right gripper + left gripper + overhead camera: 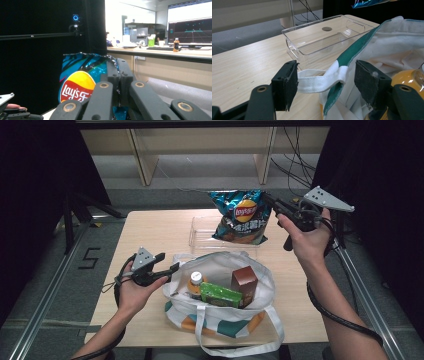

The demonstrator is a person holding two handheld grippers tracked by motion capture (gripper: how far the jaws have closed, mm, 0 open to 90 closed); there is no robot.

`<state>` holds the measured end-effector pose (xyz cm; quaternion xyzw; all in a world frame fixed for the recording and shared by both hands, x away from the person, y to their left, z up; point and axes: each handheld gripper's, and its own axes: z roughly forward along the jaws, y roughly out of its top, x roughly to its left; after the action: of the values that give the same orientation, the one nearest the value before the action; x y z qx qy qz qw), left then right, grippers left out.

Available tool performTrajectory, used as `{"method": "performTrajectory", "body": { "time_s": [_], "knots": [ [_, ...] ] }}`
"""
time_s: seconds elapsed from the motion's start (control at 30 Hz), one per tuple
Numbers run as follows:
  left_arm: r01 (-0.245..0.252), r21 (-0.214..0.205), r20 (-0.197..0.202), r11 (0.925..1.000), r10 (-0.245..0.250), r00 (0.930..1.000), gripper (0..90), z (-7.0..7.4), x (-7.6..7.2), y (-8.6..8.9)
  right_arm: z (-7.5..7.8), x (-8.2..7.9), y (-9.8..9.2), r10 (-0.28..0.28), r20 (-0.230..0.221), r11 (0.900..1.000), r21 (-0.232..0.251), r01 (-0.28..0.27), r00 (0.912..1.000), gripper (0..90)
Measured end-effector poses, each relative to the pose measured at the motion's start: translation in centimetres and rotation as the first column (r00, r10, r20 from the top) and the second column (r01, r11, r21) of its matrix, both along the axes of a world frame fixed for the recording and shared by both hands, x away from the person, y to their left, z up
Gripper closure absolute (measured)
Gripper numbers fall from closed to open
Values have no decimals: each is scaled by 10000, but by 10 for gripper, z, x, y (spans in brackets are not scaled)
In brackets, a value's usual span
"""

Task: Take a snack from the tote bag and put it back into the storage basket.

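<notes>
surface: wooden table [150,227] | on it: clear tray [200,227], tote bag [220,320]

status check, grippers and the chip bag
Right gripper shut on Lay's chip bag, held up over clear plastic bin. Left gripper open, tote bag handle strap between its jaws. Nothing blocking tote bag.

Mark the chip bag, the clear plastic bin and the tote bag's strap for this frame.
chip bag [241,215], high view, on the round logo on its front.
clear plastic bin [312,47], left gripper view, on its near side wall.
tote bag's strap [317,81], left gripper view, on the white webbing between the jaws.
</notes>
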<state>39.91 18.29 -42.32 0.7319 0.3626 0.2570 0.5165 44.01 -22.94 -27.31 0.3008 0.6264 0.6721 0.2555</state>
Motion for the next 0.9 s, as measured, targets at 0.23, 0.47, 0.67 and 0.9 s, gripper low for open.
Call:
{"method": "performTrajectory", "body": {
  "time_s": [0.23, 0.47, 0.67, 0.9],
  "knots": [
    [-15, 114, 49, 9999, 14, 10000, 349, 0, 0, 0, -1, 10, 2, -76, -78, 9999, -151, 75, 9999, 900],
    [-12, 130, 99, 9999, 10, 10000, 349, 1, 0, 1, -2, 20, 6, -91, -192, 9999, -57, 89, 9998, 900],
    [-20, 111, 112, 9999, 19, 9999, 349, 1, 0, 2, -4, 28, 10, -137, -246, 9999, -12, 136, 9996, 900],
    [-47, 99, 144, 9999, 46, 9999, 348, 1, 0, 3, -4, 34, 12, -190, -296, 9998, 41, 192, 9994, 900]
  ]
}}
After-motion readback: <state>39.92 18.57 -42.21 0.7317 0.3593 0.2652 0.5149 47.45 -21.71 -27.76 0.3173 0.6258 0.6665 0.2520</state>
